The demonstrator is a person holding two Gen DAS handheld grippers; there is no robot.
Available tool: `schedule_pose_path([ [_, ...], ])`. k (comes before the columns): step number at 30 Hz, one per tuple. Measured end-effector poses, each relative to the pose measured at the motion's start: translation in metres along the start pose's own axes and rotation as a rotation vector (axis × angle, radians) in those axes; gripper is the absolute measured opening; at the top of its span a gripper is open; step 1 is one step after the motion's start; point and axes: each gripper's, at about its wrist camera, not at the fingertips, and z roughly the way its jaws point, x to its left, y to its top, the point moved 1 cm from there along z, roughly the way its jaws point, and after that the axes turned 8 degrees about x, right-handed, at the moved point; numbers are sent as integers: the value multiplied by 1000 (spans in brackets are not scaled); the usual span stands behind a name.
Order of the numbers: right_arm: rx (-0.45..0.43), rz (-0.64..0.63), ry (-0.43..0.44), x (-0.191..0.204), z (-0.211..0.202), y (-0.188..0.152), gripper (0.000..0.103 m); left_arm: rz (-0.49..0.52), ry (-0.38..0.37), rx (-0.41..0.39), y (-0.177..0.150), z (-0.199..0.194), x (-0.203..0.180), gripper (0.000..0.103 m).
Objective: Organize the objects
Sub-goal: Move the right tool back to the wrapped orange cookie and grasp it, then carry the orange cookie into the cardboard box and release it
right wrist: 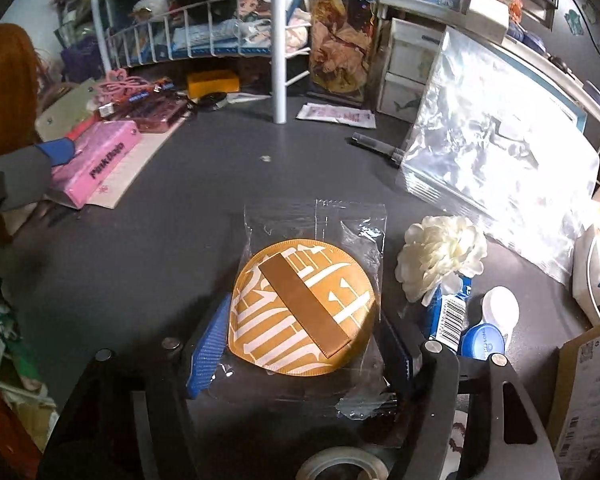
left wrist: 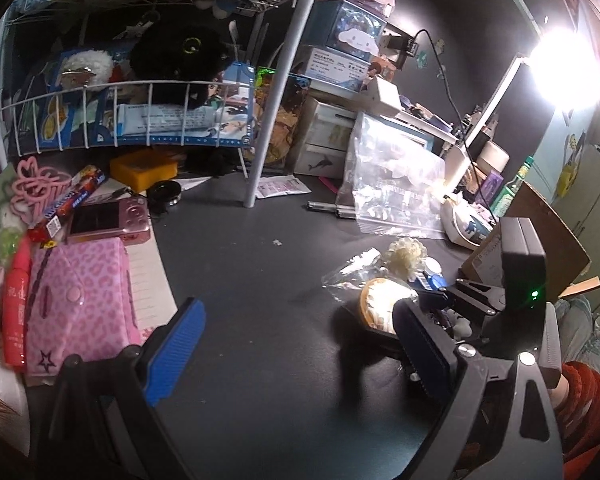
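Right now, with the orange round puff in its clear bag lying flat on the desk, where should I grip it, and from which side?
Grip the orange puff across its round body, from the near side, low along the dark desk. It lies flat, and the right hand-held gripper already has a blue finger on each side. The loose film would probably slip, and the white flower crowds the right.

The left gripper (left wrist: 300,344) is sitting low in the frame, jaws spread wide with nothing between them. The right gripper (right wrist: 304,340) is occupying the lower centre, its blue fingers (right wrist: 210,344) flanking a packet.
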Motion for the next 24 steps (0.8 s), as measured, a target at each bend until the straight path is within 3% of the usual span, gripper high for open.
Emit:
schedule_pose_path([
  [7, -85, -93, 196, 20, -45, 7, 65, 51, -156, 11, 8, -7, -25, 93],
  [11, -162, -166, 262, 30, -86, 9, 65, 78, -250, 7, 17, -18, -46, 73],
  [15, -239, -228, 251, 35, -126, 9, 65, 129, -290, -15, 30, -32, -76, 57],
  [17, -269, -238, 231, 31, -144, 7, 65, 156, -339, -31, 37, -41, -95, 42],
  [24, -344, -206, 186, -12, -198, -10, 65, 277, -366, -60, 62, -51, -171, 32],
])
